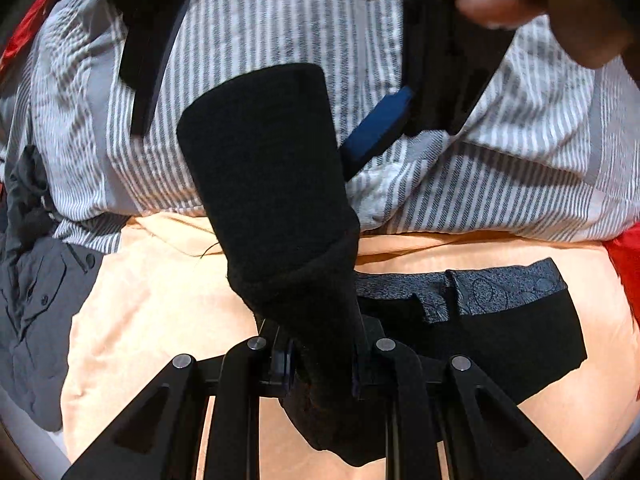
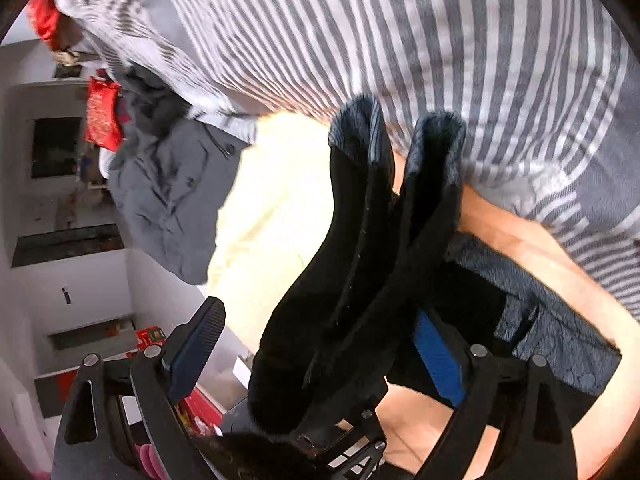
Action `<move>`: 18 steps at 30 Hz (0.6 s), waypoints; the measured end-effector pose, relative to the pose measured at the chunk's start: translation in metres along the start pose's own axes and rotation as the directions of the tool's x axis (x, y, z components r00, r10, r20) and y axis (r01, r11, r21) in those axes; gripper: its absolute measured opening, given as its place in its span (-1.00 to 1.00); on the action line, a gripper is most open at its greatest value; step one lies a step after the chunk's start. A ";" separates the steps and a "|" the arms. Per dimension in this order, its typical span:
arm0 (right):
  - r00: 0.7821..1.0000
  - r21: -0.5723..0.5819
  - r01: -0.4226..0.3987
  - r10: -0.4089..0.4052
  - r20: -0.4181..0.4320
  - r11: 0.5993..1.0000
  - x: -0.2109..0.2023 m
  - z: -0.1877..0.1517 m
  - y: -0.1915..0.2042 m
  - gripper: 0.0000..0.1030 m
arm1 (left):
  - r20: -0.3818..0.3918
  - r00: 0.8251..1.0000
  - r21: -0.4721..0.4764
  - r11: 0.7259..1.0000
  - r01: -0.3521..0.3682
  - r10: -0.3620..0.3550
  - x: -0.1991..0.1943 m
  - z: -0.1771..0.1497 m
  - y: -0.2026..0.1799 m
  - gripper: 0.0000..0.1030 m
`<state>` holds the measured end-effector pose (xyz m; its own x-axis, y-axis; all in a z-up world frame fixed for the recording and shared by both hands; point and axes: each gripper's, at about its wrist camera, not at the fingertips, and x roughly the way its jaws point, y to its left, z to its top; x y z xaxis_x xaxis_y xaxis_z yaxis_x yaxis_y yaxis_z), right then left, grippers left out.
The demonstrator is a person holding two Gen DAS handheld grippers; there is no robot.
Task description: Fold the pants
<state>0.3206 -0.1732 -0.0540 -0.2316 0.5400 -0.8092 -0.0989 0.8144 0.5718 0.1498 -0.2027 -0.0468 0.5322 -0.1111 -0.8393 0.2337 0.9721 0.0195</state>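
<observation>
The left gripper (image 1: pixel 320 364) is clenched on a fold of the black pants (image 1: pixel 272 184), lifting it over the peach sheet (image 1: pixel 152 300) beside the striped blanket (image 1: pixel 260 20), while the right gripper (image 2: pixel 320 344) hangs released, jaws apart.

Pants (image 1: pixel 500 336) lie on sheet (image 1: pixel 160 300), before blanket (image 1: pixel 280 20).

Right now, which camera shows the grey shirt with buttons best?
The left wrist view: the grey shirt lies sharp at the left edge, its buttons showing, on the peach cover. In the right wrist view the same shirt is crumpled and slightly blurred, with few buttons clear.
</observation>
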 end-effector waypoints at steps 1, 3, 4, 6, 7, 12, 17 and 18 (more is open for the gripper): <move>1.000 -0.004 0.015 -0.015 -0.012 1.000 0.002 0.001 0.001 0.47 | 0.001 1.000 0.012 1.000 -0.001 0.001 0.000 0.000 -0.002 -0.60; 0.998 -0.018 0.067 -0.067 -0.019 0.998 0.006 -0.006 -0.003 -0.15 | -0.009 1.000 0.017 1.000 -0.006 0.006 0.001 -0.001 -0.005 -0.60; 0.998 -0.016 0.069 -0.070 -0.009 0.997 0.005 -0.010 -0.009 -0.47 | -0.016 1.000 0.023 1.000 -0.015 0.015 0.002 -0.001 -0.006 -0.60; 0.998 0.002 0.053 -0.053 0.023 0.999 -0.004 -0.019 -0.024 -0.62 | -0.021 1.000 0.030 1.000 -0.003 0.004 0.000 -0.001 -0.010 -0.60; 0.998 0.010 0.042 -0.043 0.041 0.999 -0.009 -0.023 -0.031 -0.63 | -0.024 1.000 0.049 0.999 0.007 -0.006 -0.002 0.001 -0.016 -0.60; 0.987 0.039 -0.041 0.035 0.158 0.998 -0.042 -0.060 -0.069 -0.64 | -0.016 0.999 0.151 0.988 0.043 -0.041 -0.016 0.002 -0.056 -0.60; 0.962 0.081 -0.095 0.070 0.263 0.992 -0.078 -0.112 -0.112 -0.64 | -0.038 0.994 0.251 0.962 0.110 -0.103 -0.030 -0.005 -0.111 -0.60; 0.954 0.089 -0.110 0.080 0.287 0.990 -0.087 -0.124 -0.124 -0.64 | -0.040 0.993 0.274 0.954 0.120 -0.113 -0.033 -0.007 -0.124 -0.60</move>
<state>0.2324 -0.3473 -0.0381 0.0491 0.6417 -0.7654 0.0134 0.7658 0.6429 0.0972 -0.3176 -0.0252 0.4697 -0.2120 -0.8570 0.5096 0.8578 0.0671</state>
